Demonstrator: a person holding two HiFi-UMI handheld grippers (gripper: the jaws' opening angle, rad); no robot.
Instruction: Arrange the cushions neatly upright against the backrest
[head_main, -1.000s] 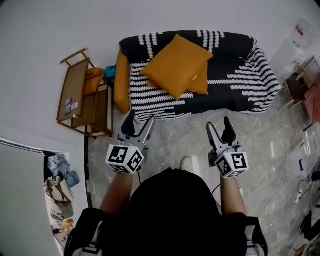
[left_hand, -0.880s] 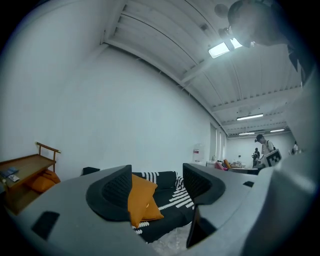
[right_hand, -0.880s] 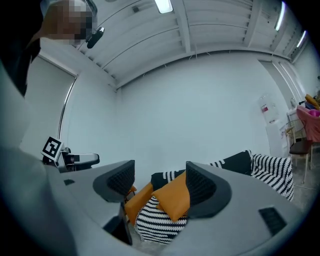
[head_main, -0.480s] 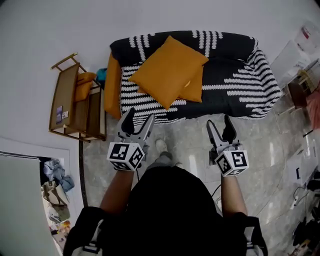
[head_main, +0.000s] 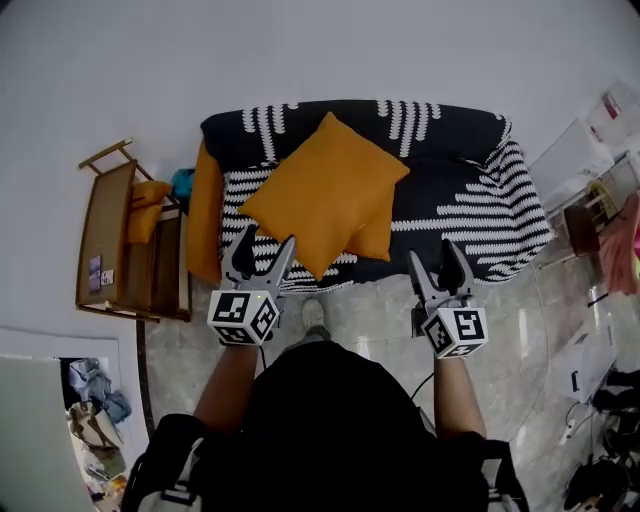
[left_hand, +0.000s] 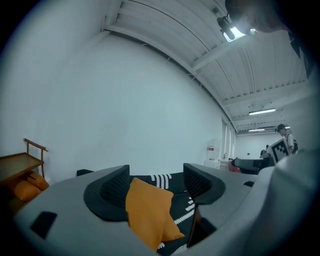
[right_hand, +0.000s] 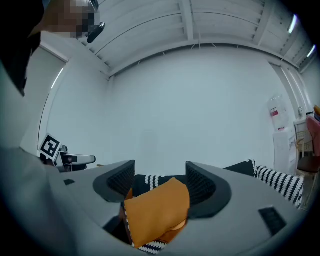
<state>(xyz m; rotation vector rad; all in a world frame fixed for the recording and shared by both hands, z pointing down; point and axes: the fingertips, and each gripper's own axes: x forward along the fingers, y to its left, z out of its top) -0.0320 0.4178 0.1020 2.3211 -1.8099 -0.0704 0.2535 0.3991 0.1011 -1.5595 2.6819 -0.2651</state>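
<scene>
Fingers (head_main: 240, 260) of the left gripper (head_main: 268, 237) and right gripper (head_main: 432, 252) were held apart, empty. The square orange fabric cushion (head_main: 320, 195) should be taken by opposite edges, then stood upright.

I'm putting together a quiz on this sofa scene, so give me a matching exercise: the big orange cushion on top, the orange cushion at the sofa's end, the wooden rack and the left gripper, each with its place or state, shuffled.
Things:
1. big orange cushion
2. end cushion
3. wooden rack
4. left gripper

Places or states:
A. jaws apart, nothing held
B. stands on edge against the arm of the sofa
C. beside the sofa, by the wall
D. lies slanted on the seat over a lower cushion

Pairs: 1-D, 2-B, 3-C, 4-A.
</scene>
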